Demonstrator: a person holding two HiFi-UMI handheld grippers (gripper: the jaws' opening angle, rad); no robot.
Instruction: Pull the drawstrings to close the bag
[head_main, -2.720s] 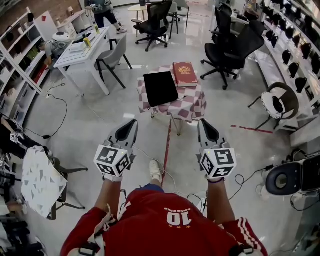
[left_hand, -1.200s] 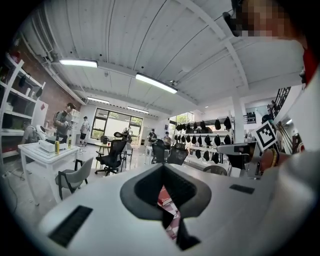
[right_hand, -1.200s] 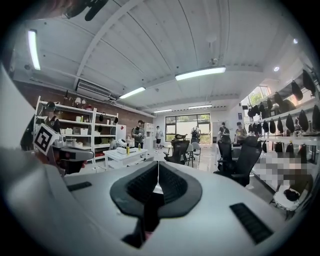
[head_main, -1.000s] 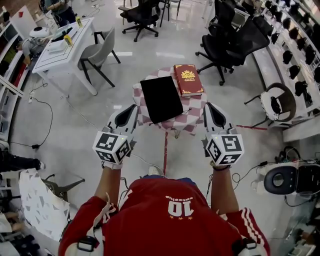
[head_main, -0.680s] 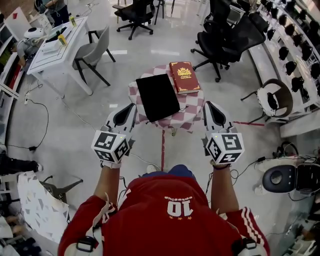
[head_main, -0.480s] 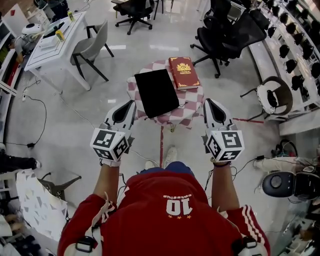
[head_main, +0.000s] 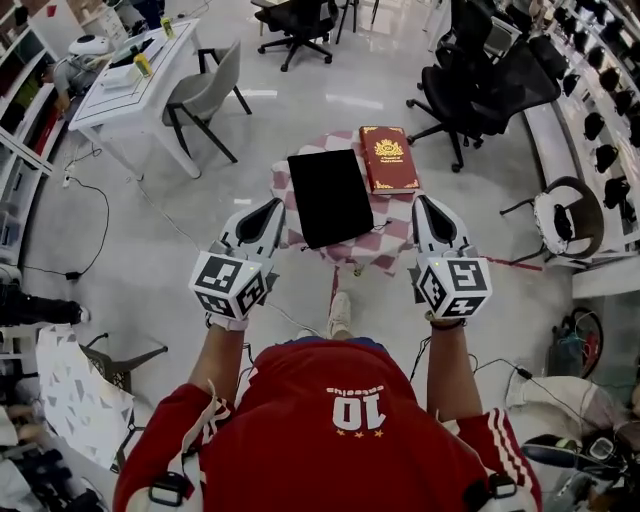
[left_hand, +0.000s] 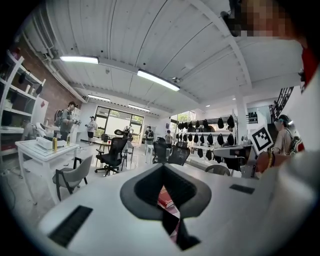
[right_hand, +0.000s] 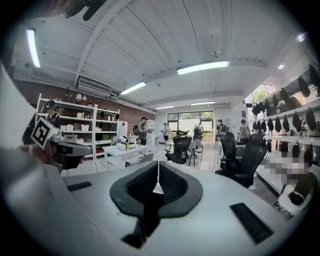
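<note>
A flat black bag (head_main: 330, 197) lies on a small table with a checkered cloth (head_main: 398, 227), beside a red book (head_main: 389, 158). Its drawstrings are too small to make out. My left gripper (head_main: 270, 208) hangs in the air at the table's near left corner, shut and holding nothing. My right gripper (head_main: 428, 205) hovers at the near right corner, also shut and empty. In the left gripper view the closed left gripper (left_hand: 162, 167) points over the table, and the red book (left_hand: 164, 199) shows through the gap behind the tips. The right gripper (right_hand: 158, 165) points out into the room.
A white desk (head_main: 130, 85) and a grey chair (head_main: 205, 95) stand at the back left. Black office chairs (head_main: 480, 80) are at the back right. Cables trail over the floor on the left. My foot (head_main: 340, 315) is on the floor just short of the table.
I have walked up to the table, so it now lies just beyond both gripper tips. Both grippers stay shut, empty and the same distance apart.
</note>
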